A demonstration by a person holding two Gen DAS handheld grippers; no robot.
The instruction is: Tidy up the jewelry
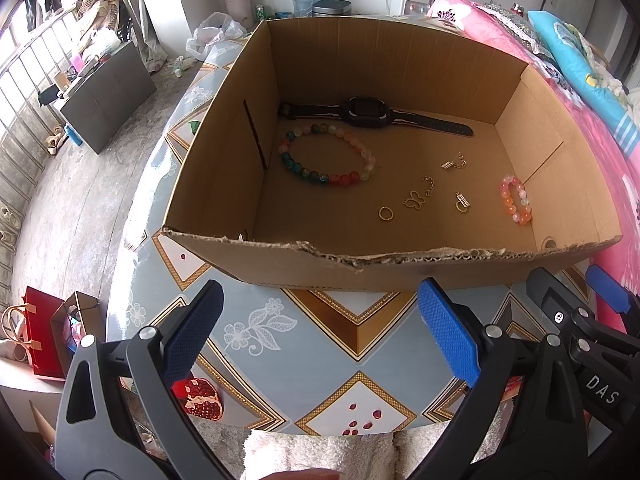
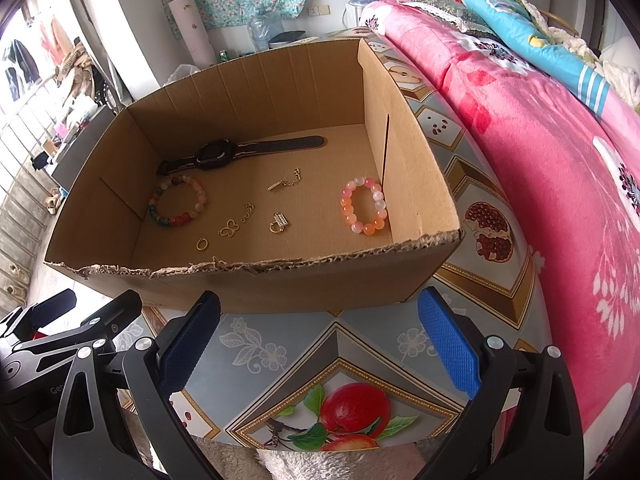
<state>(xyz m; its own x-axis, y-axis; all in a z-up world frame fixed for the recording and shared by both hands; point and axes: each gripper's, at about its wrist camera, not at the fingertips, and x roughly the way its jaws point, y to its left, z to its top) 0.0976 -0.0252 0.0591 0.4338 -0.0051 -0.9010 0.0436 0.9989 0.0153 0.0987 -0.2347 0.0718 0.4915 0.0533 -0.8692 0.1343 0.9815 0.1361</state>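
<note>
Jaws on both grippers are spread wide and nothing is held in either. The left gripper (image 1: 320, 332) and right gripper (image 2: 320, 340) are both parked low over the table, just short of the torn front edge of the cardboard box (image 1: 400, 258).

All the jewelry is sitting on the box floor, well spaced out. A black watch (image 1: 368, 112) is laid flat along the back wall, with a multicolour bead bracelet (image 1: 330, 154) just in front of it. A pink and orange bead bracelet (image 2: 364, 206) is over by the right wall. Between them, small gold bits are scattered: a butterfly charm (image 2: 229, 227), a little hoop (image 2: 202, 243), a clasp piece with a chain (image 2: 285, 182) and another small clasp (image 2: 278, 224). Whether this layout is the sorted result or the starting mess can't be told.

Handling-wise, everything is judged to be light. The beads are probably slick and round, so a bracelet is best pinched across one side of the loop. The watch is likely the easiest, taken by the strap beside the case. The gold bits are tiny, flat and would be fiddly to pick off the cardboard.

The box is set on a glossy patterned tablecloth (image 2: 280, 344) with fruit prints. A pink floral blanket (image 2: 540, 160) is seen to the right, a railing and clutter to the left.
</note>
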